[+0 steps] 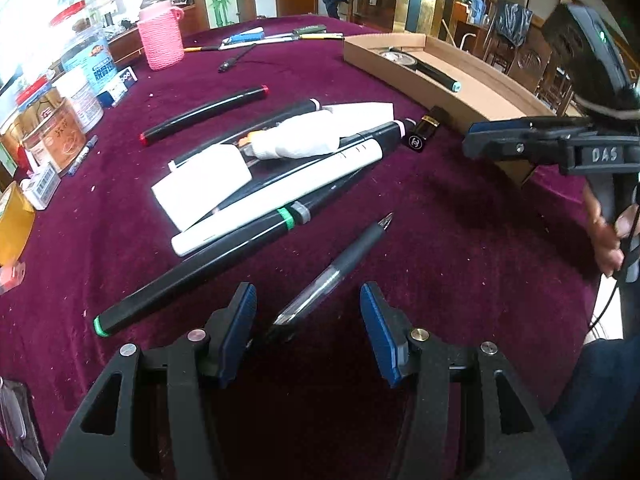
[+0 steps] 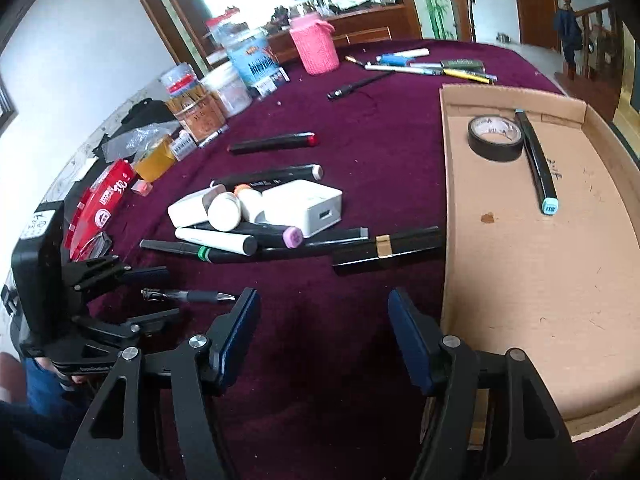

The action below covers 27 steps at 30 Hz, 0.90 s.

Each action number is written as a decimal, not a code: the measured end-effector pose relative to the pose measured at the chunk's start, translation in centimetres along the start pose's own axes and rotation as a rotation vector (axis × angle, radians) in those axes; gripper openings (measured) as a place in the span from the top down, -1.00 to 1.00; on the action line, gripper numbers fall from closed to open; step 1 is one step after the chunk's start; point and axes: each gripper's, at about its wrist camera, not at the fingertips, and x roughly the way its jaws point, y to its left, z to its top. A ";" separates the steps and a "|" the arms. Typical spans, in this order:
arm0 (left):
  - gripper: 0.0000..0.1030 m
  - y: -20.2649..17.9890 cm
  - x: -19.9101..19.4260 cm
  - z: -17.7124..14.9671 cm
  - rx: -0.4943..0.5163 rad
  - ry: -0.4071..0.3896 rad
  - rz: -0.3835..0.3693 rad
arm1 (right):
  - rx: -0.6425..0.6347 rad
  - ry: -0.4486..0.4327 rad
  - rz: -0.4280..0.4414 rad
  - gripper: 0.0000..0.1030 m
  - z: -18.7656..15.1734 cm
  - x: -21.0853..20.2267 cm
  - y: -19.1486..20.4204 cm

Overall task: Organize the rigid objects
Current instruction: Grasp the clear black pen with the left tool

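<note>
My left gripper is open, its fingers on either side of the rear end of a clear gel pen lying on the maroon cloth; the pen also shows in the right wrist view. My right gripper is open and empty above bare cloth, left of the cardboard tray. In the tray lie a black tape roll and a marker with a teal cap. A pile of markers, a white charger and white tubes lies mid-table. A black lipstick case lies by the tray.
A red-capped marker lies beyond the pile. A pink knitted holder, jars and boxes stand along the far left edge. More pens lie at the far side. The right gripper shows in the left wrist view beside the tray.
</note>
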 end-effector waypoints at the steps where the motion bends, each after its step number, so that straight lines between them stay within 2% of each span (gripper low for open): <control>1: -0.03 0.0 0.2 0.0 -0.004 0.005 0.003 | 0.004 0.014 0.001 -0.18 0.3 0.0 0.0; 4: -0.01 0.1 0.3 0.1 -0.020 -0.002 -0.002 | 0.013 0.025 0.006 -0.18 1.6 -0.2 -0.1; 7: 0.42 0.2 0.1 0.0 -0.036 -0.008 0.009 | 0.009 0.044 0.077 -0.19 3.7 0.2 -0.2; 10: 0.67 0.6 -0.2 -0.2 -0.055 -0.002 0.016 | -0.013 0.094 0.052 -0.19 6.4 2.1 -0.8; 14: 0.69 1.1 -0.7 -0.8 -0.082 -0.002 0.021 | 0.017 0.217 0.041 -0.20 7.5 5.3 -2.0; 15: 0.69 1.3 -0.8 -1.0 -0.090 -0.002 0.021 | 0.011 0.231 0.061 -0.20 7.4 5.5 -1.8; 19: 0.69 1.7 -1.1 -1.3 -0.104 -0.001 0.015 | -0.033 0.299 0.097 -0.22 5.4 5.0 0.1; 22: 0.69 1.7 -1.0 -1.2 -0.098 0.001 0.018 | -0.091 0.350 0.136 -0.39 2.6 3.9 2.1; 23: 0.69 1.6 -1.0 -1.1 -0.096 0.001 0.019 | -0.116 0.362 0.167 -0.38 1.6 3.1 2.8; 25: 0.69 1.7 -0.9 -1.0 -0.099 0.002 0.017 | -0.113 0.367 0.290 -0.37 0.2 1.5 3.5; 27: 0.69 1.7 -0.8 -0.9 -0.103 0.003 0.014 | -0.132 0.326 0.250 -0.37 0.0 0.2 3.5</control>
